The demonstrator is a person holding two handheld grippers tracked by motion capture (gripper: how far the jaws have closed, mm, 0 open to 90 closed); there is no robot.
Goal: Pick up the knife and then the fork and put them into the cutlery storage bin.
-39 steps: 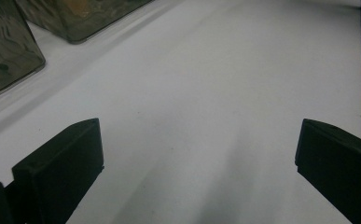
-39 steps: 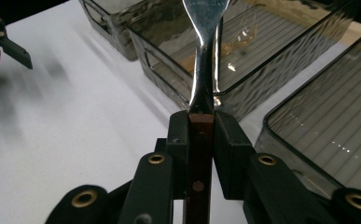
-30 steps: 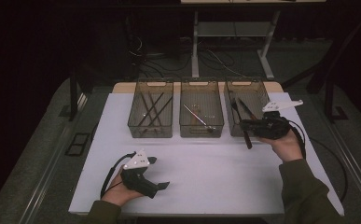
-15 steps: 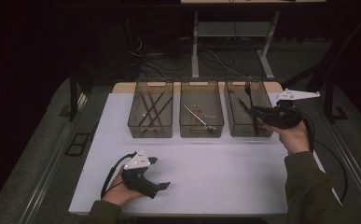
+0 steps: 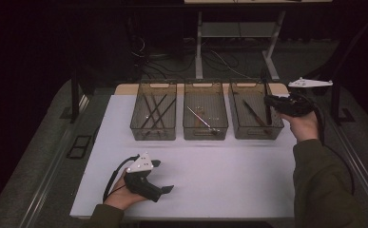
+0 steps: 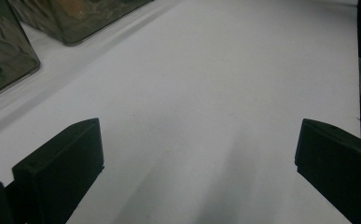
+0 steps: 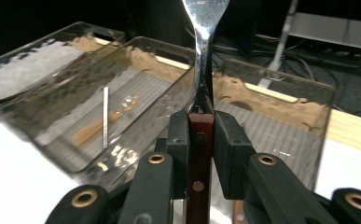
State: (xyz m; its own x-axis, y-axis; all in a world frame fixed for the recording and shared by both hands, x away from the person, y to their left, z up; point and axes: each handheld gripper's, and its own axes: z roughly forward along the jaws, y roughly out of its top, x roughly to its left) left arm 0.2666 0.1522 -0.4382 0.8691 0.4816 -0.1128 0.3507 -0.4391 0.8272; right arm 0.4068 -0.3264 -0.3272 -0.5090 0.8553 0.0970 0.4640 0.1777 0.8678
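The right gripper clamps a wooden-handled utensil upright over the right bin; the left gripper rests wide open near the table's front edge.

Room dim, table lit from above — soft shadows | bins glare | close fingers blurred

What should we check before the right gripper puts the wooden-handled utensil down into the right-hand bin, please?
1. Grip: right gripper has its jaws shut on the wooden-handled utensil - ok.
2. Position: right gripper sits at the right-hand bin, by its right wall - ok.
3. Bin contents: another utensil already lies inside; room beside it - cannot tell.
4. Utensil type, fork or spoon: head cut off - cannot tell.
5. Left gripper is open, away from the bins - ok.
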